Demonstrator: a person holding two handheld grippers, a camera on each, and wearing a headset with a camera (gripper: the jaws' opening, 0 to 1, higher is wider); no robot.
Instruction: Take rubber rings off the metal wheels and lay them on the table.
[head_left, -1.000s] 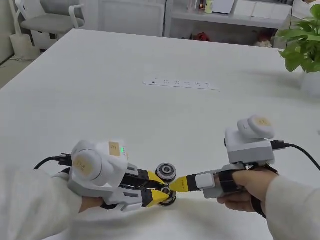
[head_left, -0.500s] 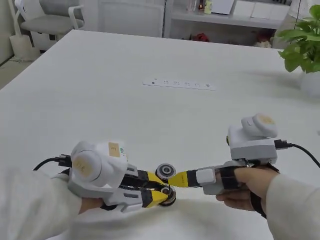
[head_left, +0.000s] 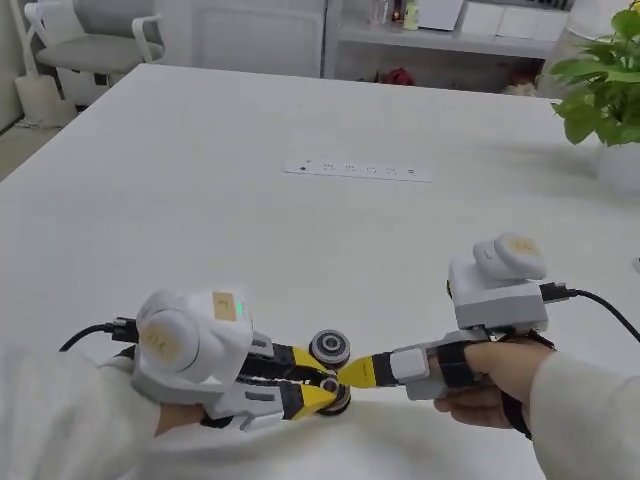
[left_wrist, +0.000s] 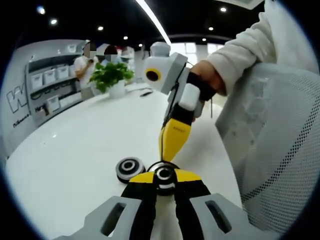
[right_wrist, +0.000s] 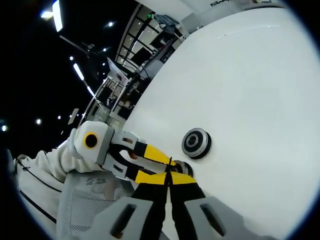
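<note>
Our left gripper (head_left: 322, 388) has its fingers clamped on a metal wheel (left_wrist: 165, 176) at the near edge of the table (head_left: 300, 230). The right gripper (head_left: 348, 374) comes in from the right, fingers pinched on the wheel's rubber ring (left_wrist: 161, 164). A second wheel (head_left: 329, 348) sits just beyond.

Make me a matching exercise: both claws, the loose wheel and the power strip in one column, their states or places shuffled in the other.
Column one:
1 left claw
2 right claw
3 loose wheel
4 power strip

Column two:
A flat on the table, far past the claws
B shut on the ring of the held wheel
C shut on the held wheel
D on the table beside the claw tips, ungripped

Pairs: 1-C, 2-B, 3-D, 4-A.
</note>
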